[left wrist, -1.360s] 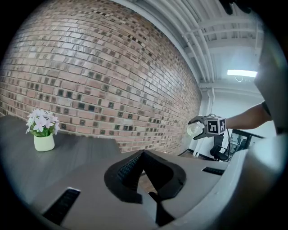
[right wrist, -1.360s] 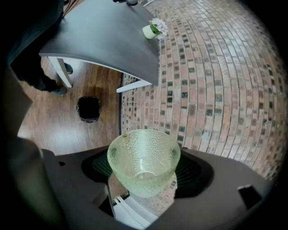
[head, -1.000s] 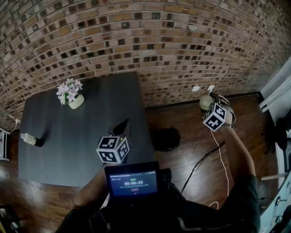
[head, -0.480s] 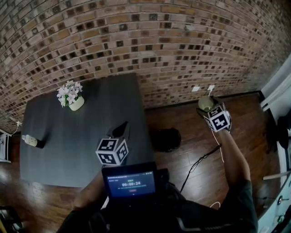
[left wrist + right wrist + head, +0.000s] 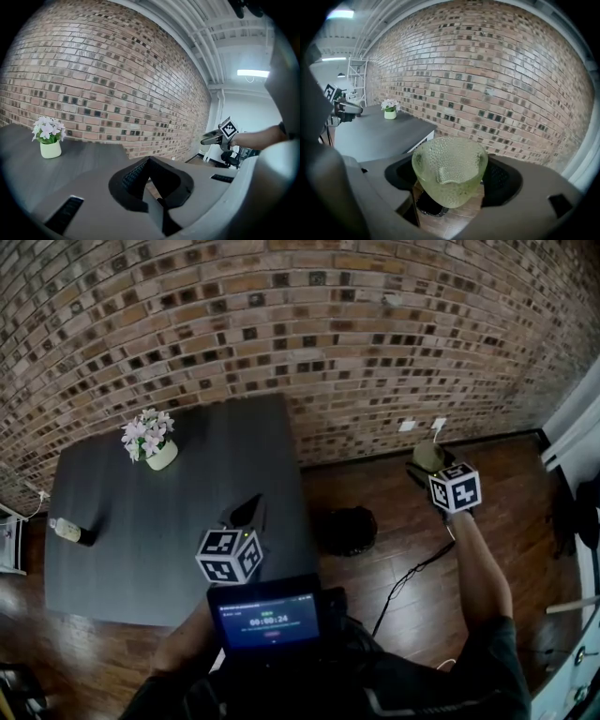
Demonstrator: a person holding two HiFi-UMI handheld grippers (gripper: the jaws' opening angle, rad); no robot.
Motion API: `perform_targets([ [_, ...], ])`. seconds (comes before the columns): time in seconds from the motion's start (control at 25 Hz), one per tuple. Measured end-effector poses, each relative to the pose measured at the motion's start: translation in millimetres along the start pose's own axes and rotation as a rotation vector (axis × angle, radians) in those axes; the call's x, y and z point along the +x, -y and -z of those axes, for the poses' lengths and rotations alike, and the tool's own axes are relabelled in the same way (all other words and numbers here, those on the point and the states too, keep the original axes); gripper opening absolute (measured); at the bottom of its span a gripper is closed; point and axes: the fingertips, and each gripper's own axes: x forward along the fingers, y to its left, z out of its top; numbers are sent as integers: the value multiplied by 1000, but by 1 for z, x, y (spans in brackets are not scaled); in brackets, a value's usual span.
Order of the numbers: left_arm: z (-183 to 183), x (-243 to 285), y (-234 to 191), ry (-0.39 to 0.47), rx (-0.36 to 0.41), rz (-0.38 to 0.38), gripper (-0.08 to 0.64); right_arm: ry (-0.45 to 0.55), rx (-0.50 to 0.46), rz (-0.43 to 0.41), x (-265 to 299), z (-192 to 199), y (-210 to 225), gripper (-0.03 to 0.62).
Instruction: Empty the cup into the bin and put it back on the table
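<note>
Right gripper view shows the green dimpled glass cup clamped by its sides between the wide-spread jaws of the right hand-held gripper, mouth toward the camera and nothing visible inside. It hangs in the air over the wooden floor, well off the bench's right edge and close to the brick wall. The black bin stands on the floor just beside that right edge.

The likely risk is the grip. The glass wall tapers and may slide in the pads on the swing back, and a drop onto the floor could break it. Setting it too near the right edge could also tip it off.

The right arm reaches forward, with the gripper tilted downward. The left hand-held gripper hovers over the bench near its right edge, roughly level, jaws closed on nothing.
</note>
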Motion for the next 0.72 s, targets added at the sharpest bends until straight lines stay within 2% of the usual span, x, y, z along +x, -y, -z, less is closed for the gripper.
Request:
perform_targets([
  [0.12,-1,-3,-2,4,5,-6,0,22,25,-11,-1,-3,-3,396],
  [0.32,-5,-6,-9,19,-7,-24,0,55,3,-32,0,-13,-15,396],
  [0.56,-10,-12,-17,37,-13,-51,0,137,30,-132,4,-43,-53,396],
  [0.72,-13,-19,-24,47,-16,-88,0,179,9,-198,9,-64,-81,396],
])
